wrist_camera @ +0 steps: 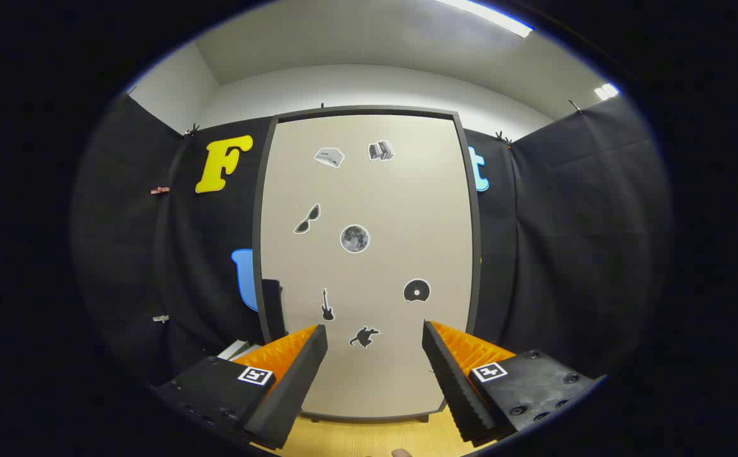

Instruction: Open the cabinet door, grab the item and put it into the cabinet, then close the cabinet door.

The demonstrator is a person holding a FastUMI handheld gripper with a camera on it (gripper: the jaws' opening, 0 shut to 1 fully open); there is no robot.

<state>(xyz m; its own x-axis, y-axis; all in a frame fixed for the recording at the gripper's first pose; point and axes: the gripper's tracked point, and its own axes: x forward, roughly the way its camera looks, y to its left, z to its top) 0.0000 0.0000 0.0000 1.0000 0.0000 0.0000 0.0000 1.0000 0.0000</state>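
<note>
Jaws of our gripper stand spread apart, grasping nothing, and we face the cabinet door, shut, just beyond them. Small stickers dot its pale front, and it stands on the wooden desk.

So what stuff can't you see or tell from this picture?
- Inside the cabinet: hidden by the closed cabinet door in the gripper view.
- The pale thing left of the cabinet: mostly covered by one finger of the open gripper, so I cannot tell what it is.
- The small pale bit on the wooden surface: cut off by the view's edge.
- The door's handle: none can be made out.
</note>
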